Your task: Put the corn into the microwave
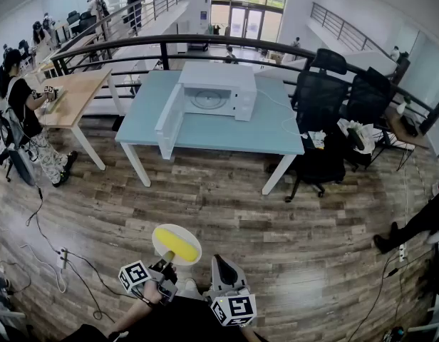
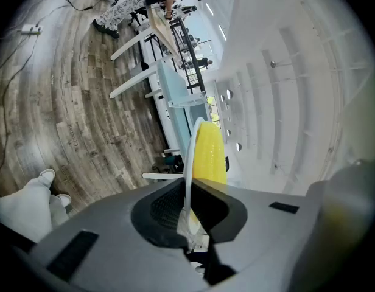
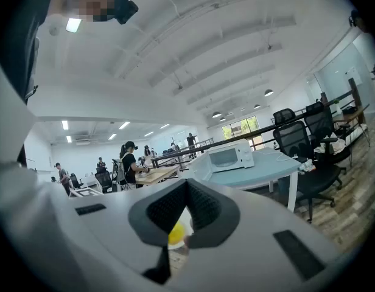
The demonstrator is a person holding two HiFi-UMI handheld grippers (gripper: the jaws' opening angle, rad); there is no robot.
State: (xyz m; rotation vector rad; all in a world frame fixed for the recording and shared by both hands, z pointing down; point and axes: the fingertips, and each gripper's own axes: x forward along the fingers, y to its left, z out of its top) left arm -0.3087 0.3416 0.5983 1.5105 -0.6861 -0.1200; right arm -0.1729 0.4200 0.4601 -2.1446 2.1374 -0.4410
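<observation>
Over wood floor (image 1: 226, 205), left gripper (image 1: 165, 265) grips plate (image 1: 162, 235) bearing corn (image 1: 177, 246).

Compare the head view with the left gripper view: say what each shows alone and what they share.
Head view only: the right gripper, and the microwave plainly seen, door open, on the blue table across the room. Left gripper view only: the left gripper up close, jaws pinched on the rim of the plate, which shows edge-on. Both: the plate, the yellow corn lying on it, the blue table and the wooden floor.
</observation>
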